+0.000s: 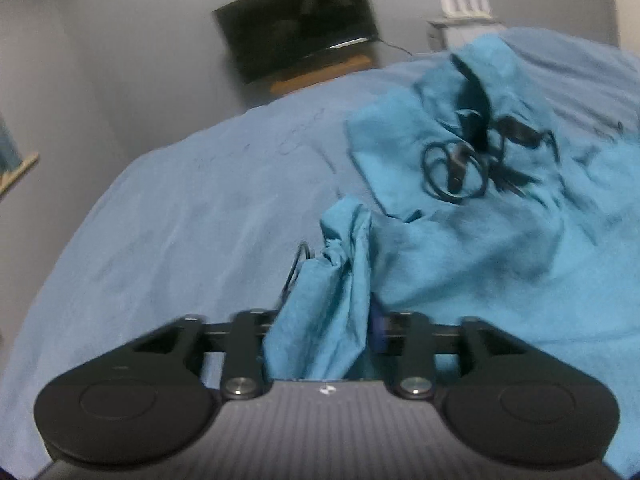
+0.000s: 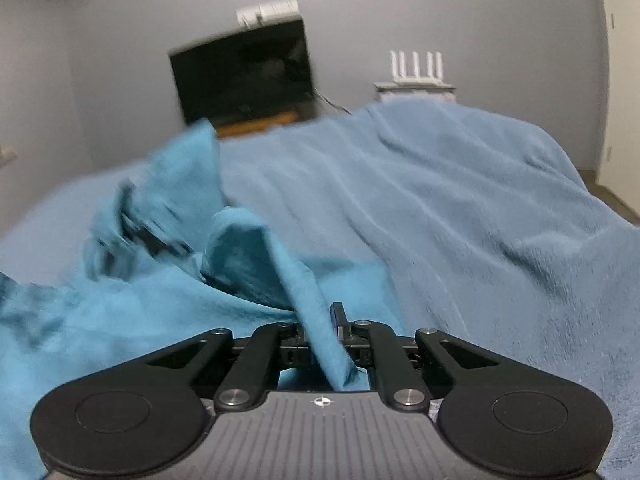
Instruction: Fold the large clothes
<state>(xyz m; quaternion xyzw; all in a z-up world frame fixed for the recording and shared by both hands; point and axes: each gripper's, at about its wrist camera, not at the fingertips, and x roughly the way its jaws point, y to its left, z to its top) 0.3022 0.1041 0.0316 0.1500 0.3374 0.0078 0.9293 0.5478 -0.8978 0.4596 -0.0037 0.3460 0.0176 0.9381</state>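
Note:
A large turquoise garment (image 1: 480, 248) with a black looped print or cord (image 1: 460, 164) lies crumpled on the blue bed cover (image 1: 180, 220). A loose bunch of it rises between the jaws of my left gripper (image 1: 324, 320), which stand partly apart. The bunch flops wide over the left finger and hides it. The blue pad of the right finger (image 1: 377, 328) shows beside the cloth. In the right wrist view my right gripper (image 2: 322, 320) is shut on a narrow fold of the same garment (image 2: 160, 300), which is lifted into a ridge ahead of it.
The blue bed cover (image 2: 460, 220) stretches wrinkled to the right and far side. Beyond the bed a dark television (image 2: 244, 76) stands on a wooden stand against the grey wall. A white router (image 2: 416, 66) stands on a small cabinet.

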